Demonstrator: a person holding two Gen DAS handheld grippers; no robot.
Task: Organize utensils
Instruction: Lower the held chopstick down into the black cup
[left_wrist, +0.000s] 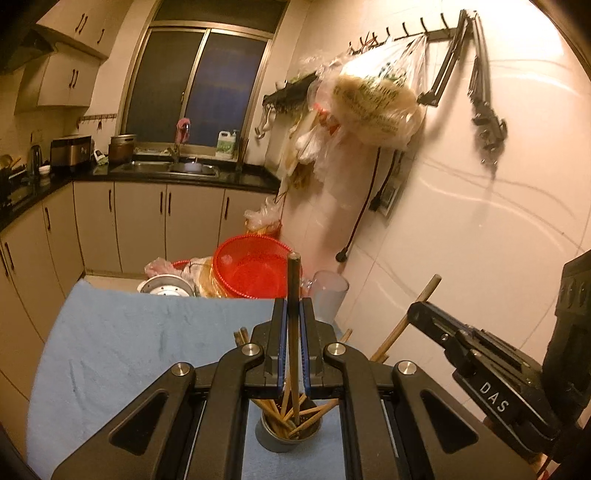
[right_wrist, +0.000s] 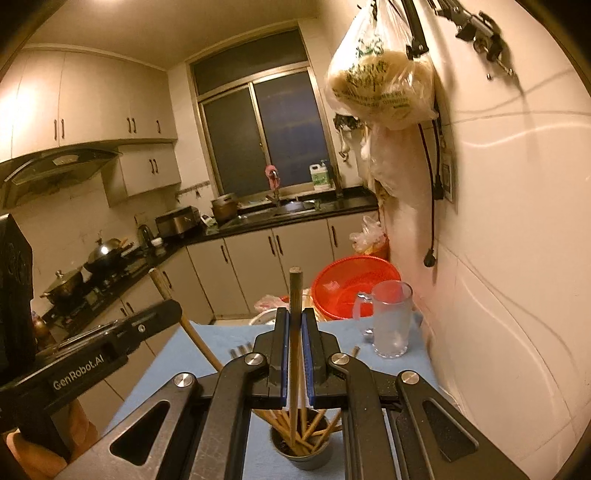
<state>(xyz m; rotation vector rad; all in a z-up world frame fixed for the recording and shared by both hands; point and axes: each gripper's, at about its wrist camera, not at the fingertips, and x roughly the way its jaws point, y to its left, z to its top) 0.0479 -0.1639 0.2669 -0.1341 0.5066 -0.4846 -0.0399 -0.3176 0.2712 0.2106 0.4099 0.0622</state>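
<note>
Two black grippers each pinch one upright wooden chopstick between narrow blue-padded jaws: the left gripper (left_wrist: 293, 325) holds a dark-tipped stick (left_wrist: 294, 291), the right gripper (right_wrist: 294, 332) another (right_wrist: 295, 306). Each stick's lower end reaches into the small grey metal cup (left_wrist: 284, 435), which stands on the pale blue cloth (left_wrist: 129, 332) and holds many chopsticks. At two o'clock from the right gripper stands a frosted glass mug (right_wrist: 391, 321).
</note>
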